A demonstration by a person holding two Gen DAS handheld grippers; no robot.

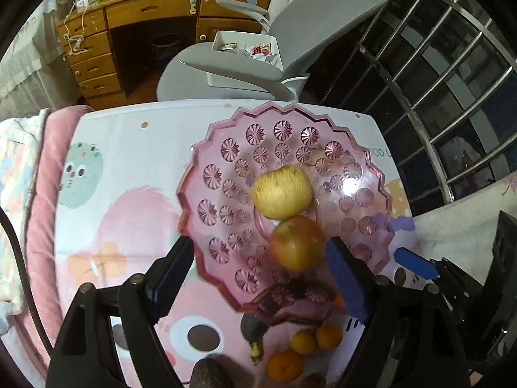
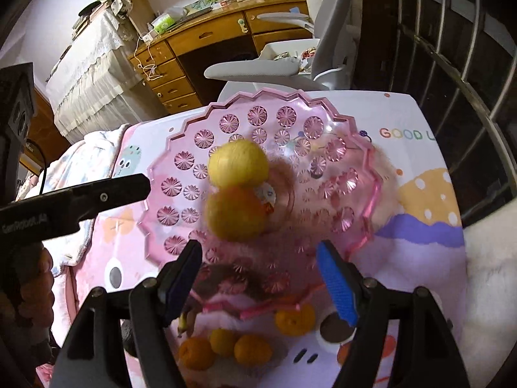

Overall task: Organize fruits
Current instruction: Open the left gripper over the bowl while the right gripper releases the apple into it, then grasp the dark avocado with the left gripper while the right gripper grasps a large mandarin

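— Fruits first: where are they, from where you hold the grippers?

— Two sit in your pink scalloped dish point(image 1: 226, 168): a pale yellow one point(image 1: 281, 192) on the far side and a yellow-orange apple point(image 1: 298, 243) touching it on the near side. Together they line up front to back, pointing away from you. Both are roundish; the blur hides any stem direction.

— And the rest?

— On the tabletop point(image 1: 129, 161) just in front of the dish's near rim you have small oranges point(image 2: 252, 349) in a loose row running left to right, and a dark purple fruit point(image 1: 253, 326) beside them, its yellowish tip towards you.

— Your fingers?

— Your left gripper point(image 1: 263, 278) is spread wide, holding nothing, flanking the apple. Your right gripper point(image 2: 260, 287) is likewise spread and empty, above the dish's near rim.
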